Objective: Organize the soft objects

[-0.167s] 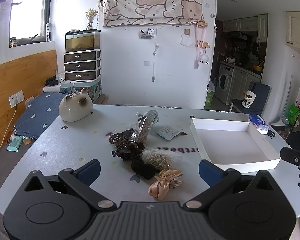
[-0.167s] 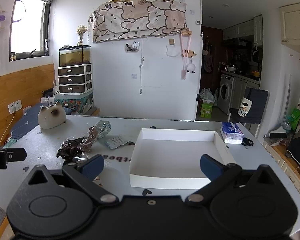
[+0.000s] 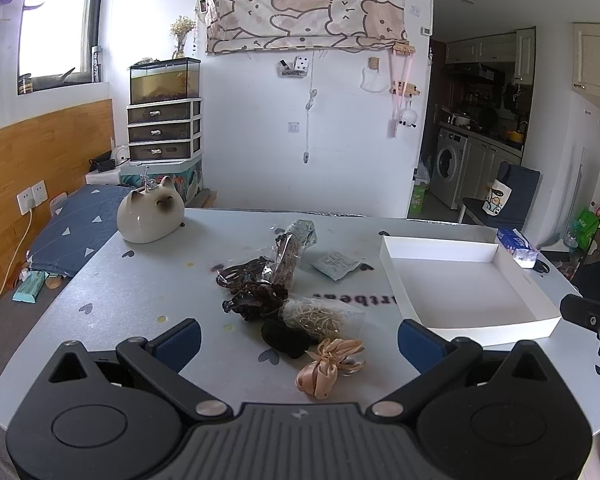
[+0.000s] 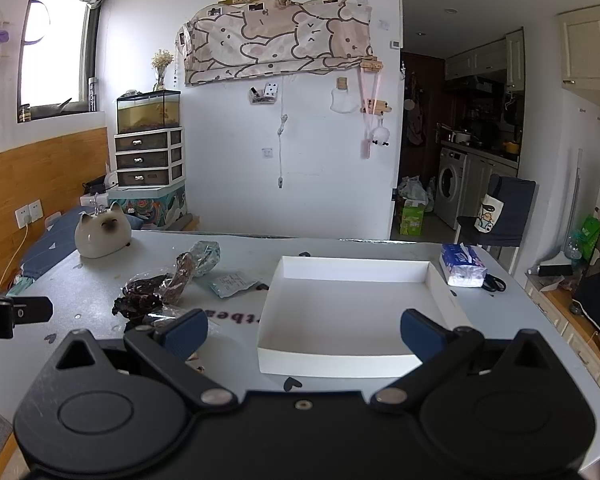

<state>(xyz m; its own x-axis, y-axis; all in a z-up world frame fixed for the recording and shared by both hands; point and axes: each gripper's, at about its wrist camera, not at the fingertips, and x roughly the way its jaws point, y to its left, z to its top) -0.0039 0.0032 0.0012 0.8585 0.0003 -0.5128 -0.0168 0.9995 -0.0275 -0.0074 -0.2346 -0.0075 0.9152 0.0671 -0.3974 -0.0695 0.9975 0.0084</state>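
From the left wrist we hold our left gripper (image 3: 298, 338) wide and empty above the peach ribbon (image 3: 328, 364), nearest of the soft pile (image 3: 276, 296) heaped mid-table, likely our first pick. From the right wrist our right gripper (image 4: 304, 330) is equally wide, holding nothing, facing the empty white tray (image 4: 352, 364), which sits just beside the pile as a probable destination.

Right gripper (image 4: 304, 330) jaws spread wide over white tray (image 4: 352, 364).

Daylight from blown-out window (image 3: 56, 28) upper left; kitchen dim; sharp focus; strong fisheye bending, dark corners.
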